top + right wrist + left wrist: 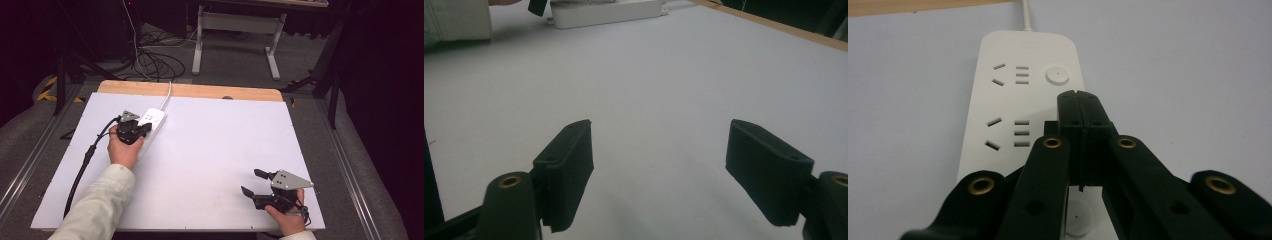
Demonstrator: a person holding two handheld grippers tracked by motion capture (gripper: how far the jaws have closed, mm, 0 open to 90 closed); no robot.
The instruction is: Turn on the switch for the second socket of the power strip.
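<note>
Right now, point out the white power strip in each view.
High view: power strip upper left, under the left gripper.
Left gripper view: center-left, beneath the shut gripper.
Right gripper view: top edge.
Shared landmark: table's wooden edge.

white-topped table (pixel 215 150) with a wood strip at the far edge (pixel 200 90). grey carpet floor (pixel 235 70), black cables (pixel 155 62) tangled on it. grey desk legs (pixel 272 60) behind. metal rails (pixel 30 160) along both sides. dark room, edges black.
</note>
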